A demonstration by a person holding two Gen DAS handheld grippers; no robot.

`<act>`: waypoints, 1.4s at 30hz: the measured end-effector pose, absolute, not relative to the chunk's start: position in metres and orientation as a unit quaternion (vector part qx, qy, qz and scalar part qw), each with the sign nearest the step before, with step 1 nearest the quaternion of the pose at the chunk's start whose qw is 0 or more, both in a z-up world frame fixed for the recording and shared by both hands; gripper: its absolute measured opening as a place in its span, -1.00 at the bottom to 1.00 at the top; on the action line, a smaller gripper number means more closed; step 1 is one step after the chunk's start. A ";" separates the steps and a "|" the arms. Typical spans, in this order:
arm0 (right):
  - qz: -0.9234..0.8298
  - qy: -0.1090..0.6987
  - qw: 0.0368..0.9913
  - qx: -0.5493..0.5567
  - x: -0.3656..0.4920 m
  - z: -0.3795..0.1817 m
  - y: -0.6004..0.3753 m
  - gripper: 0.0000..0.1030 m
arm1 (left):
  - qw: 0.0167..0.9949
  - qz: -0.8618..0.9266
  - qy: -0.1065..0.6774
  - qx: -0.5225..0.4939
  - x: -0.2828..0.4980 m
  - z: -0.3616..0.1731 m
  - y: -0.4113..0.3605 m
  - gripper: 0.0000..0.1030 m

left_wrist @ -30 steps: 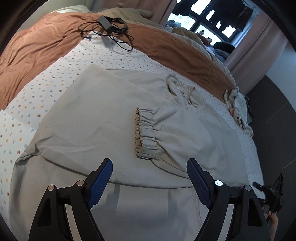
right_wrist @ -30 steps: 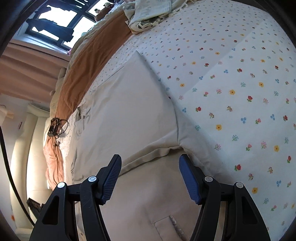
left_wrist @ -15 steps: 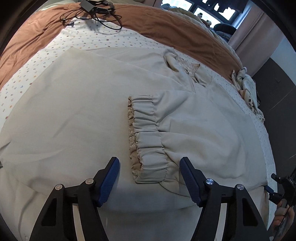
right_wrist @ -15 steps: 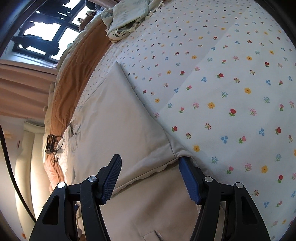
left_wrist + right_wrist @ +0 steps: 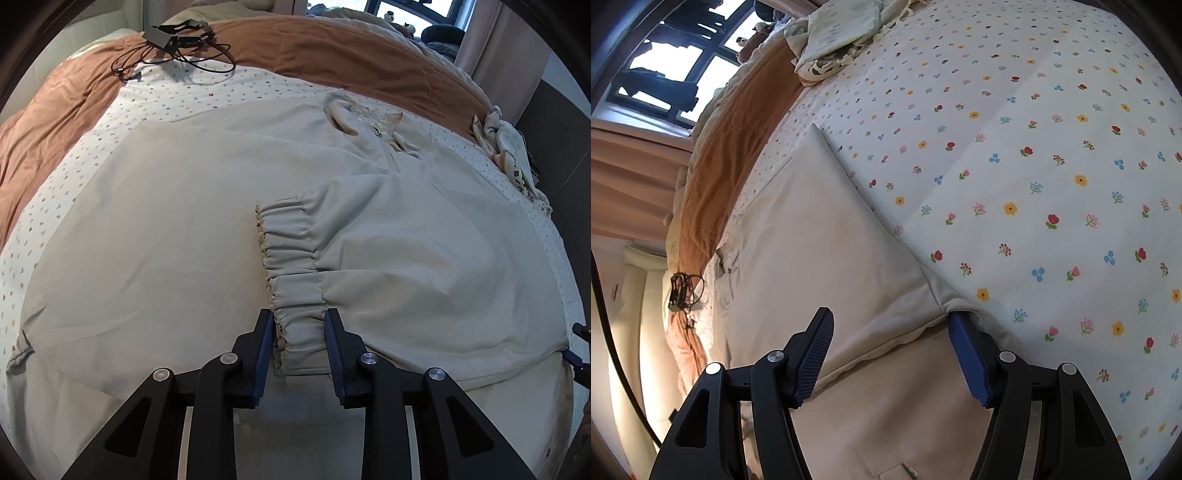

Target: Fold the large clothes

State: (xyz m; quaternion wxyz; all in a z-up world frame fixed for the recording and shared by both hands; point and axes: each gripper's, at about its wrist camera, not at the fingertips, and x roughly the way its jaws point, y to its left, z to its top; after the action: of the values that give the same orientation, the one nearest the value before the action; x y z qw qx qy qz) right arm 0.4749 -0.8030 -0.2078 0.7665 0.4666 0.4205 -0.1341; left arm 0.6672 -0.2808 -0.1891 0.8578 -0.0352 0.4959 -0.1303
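A large beige jacket lies spread flat on the bed, its collar at the far side. One sleeve is folded across the body, ending in a gathered elastic cuff. My left gripper has its jaws closing around the cuff's near end, with fabric between the blue pads. My right gripper is open over the jacket's folded right edge, its right pad touching the fold's corner.
The bed has a white flowered sheet and a rust-brown blanket along the far side. A black device with cables lies on the blanket. A crumpled patterned cloth sits at the bed's right edge.
My left gripper has moved forward onto the cuff and its jaws have narrowed around it. My right gripper has edged toward the folded corner and stays open.
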 end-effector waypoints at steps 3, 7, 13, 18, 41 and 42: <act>-0.136 0.421 0.766 0.466 0.472 -0.204 -0.801 0.27 | 0.853 -0.137 0.502 -0.047 0.664 -0.182 -0.275 -0.41; -0.133 0.413 0.772 0.465 0.465 -0.191 -0.796 0.27 | 0.851 -0.149 0.498 -0.071 0.651 -0.170 -0.263 0.06; -0.128 0.395 0.776 0.475 0.442 -0.173 -0.786 0.27 | 0.851 -0.161 0.486 -0.119 0.630 -0.140 -0.237 0.44; -0.122 0.371 0.785 0.481 0.420 -0.158 -0.777 0.55 | 0.869 -0.156 0.450 -0.136 0.608 -0.111 -0.213 0.73; -0.116 0.313 0.822 0.462 0.298 -0.121 -0.713 1.00 | 0.893 -0.134 0.408 -0.135 0.469 -0.066 -0.162 0.77; -0.111 0.314 0.822 0.462 0.295 -0.120 -0.709 1.00 | 0.894 -0.136 0.405 -0.133 0.461 -0.062 -0.162 0.77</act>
State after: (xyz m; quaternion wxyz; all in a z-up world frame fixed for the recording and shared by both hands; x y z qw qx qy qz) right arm 0.2946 -0.7094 -0.1202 0.8221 0.4615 0.3145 -0.1110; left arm 0.4612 -0.1619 -0.0625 0.8942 -0.1333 0.4050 -0.1363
